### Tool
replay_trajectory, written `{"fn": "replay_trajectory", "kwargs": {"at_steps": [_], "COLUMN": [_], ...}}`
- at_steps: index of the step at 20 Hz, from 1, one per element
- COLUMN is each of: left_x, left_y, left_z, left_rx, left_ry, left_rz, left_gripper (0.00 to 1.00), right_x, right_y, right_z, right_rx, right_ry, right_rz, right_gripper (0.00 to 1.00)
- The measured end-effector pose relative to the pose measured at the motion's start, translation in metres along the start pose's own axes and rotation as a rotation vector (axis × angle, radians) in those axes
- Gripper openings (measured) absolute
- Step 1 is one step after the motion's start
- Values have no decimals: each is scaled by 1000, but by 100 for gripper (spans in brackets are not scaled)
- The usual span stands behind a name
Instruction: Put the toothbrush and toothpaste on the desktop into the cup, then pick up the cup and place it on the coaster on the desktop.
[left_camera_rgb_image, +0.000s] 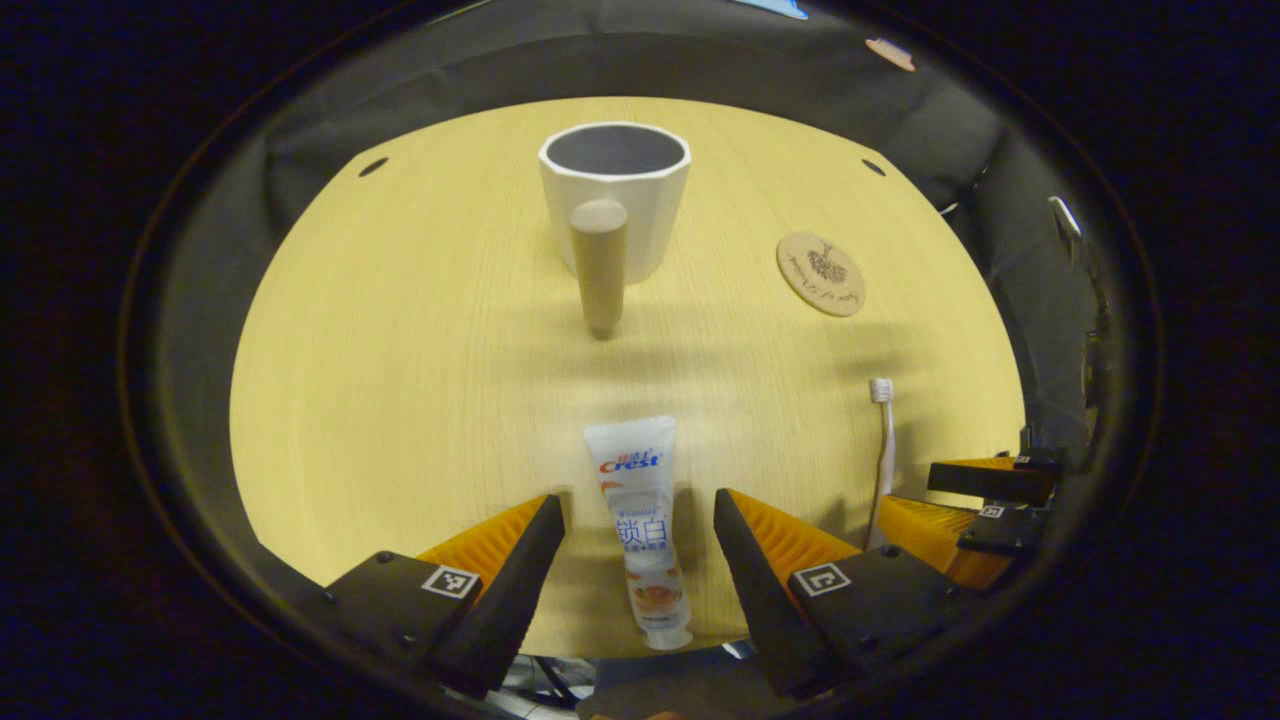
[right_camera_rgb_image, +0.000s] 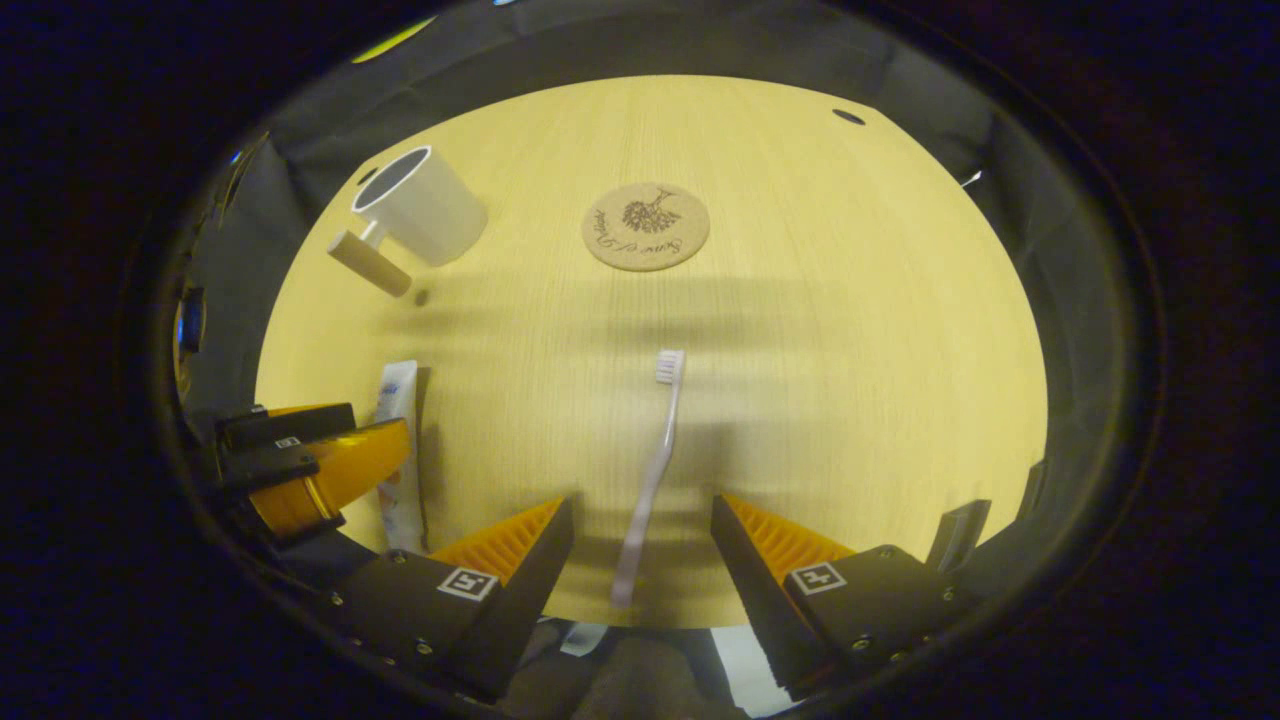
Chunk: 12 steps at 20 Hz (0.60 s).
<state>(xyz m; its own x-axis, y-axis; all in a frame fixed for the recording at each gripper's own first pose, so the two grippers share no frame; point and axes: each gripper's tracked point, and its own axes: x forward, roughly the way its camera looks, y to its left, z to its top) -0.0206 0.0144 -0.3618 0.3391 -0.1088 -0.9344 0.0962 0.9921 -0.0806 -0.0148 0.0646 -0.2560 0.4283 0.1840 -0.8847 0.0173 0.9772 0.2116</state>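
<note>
- Left gripper view: left gripper (left_camera_rgb_image: 640, 535) spread wide around the toothpaste (left_camera_rgb_image: 640, 525) at the desktop (left_camera_rgb_image: 400, 400) near edge; soft light tube, best pinched mid-body
- Right gripper view: right gripper (right_camera_rgb_image: 642, 535) spread around the toothbrush (right_camera_rgb_image: 652, 470); thin, stiff, slippery handle
- Right gripper view shows the coaster (right_camera_rgb_image: 645, 226) print square-on, cup (right_camera_rgb_image: 420, 205) far left; left gripper view looks into the cup

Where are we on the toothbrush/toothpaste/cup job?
Done: nothing yet. The cup is empty on the desk, and the coaster is bare. In hand: the left gripper is open astride the toothpaste, and the right gripper is open astride the toothbrush; both items lie flat on the desktop. Left: grasp both, drop them in the cup, move the cup onto the coaster.
</note>
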Motion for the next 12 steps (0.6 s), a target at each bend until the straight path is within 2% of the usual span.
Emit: {"fn": "replay_trajectory", "kwargs": {"at_steps": [4, 5, 6, 7, 8, 9, 10, 11, 12], "left_x": [13, 16, 18, 20, 21, 21, 21, 22, 22], "left_y": [-1, 0, -1, -1, 1, 1, 1, 0, 1], "left_z": [-8, -8, -10, -11, -13, -11, -10, -11, -10], "left_rx": [2, -4, -14, -21, -24, -16, -14, -8, 2], "left_ry": [54, 62, 73, 82, 90, 89, 83, 92, 86], "left_rz": [6, 6, 0, 1, 13, 20, 20, 21, 28], "left_gripper": [95, 98, 96, 84, 80, 82, 81, 76, 77], "right_x": [12, 14, 14, 17, 19, 23, 22, 24, 26], "right_y": [3, 4, 5, 5, 4, 5, 5, 4, -2], "right_z": [1, 1, 1, 0, 1, 1, 1, 1, 4], "right_rx": [22, 31, 34, 38, 36, 38, 44, 39, 35], "right_ry": [45, 55, 66, 76, 84, 88, 95, 103, 92], "right_rz": [-7, -3, 3, -2, -5, -8, -6, -14, -44], "right_gripper": [90, 84, 85, 85, 83, 83, 71, 65, 67]}}
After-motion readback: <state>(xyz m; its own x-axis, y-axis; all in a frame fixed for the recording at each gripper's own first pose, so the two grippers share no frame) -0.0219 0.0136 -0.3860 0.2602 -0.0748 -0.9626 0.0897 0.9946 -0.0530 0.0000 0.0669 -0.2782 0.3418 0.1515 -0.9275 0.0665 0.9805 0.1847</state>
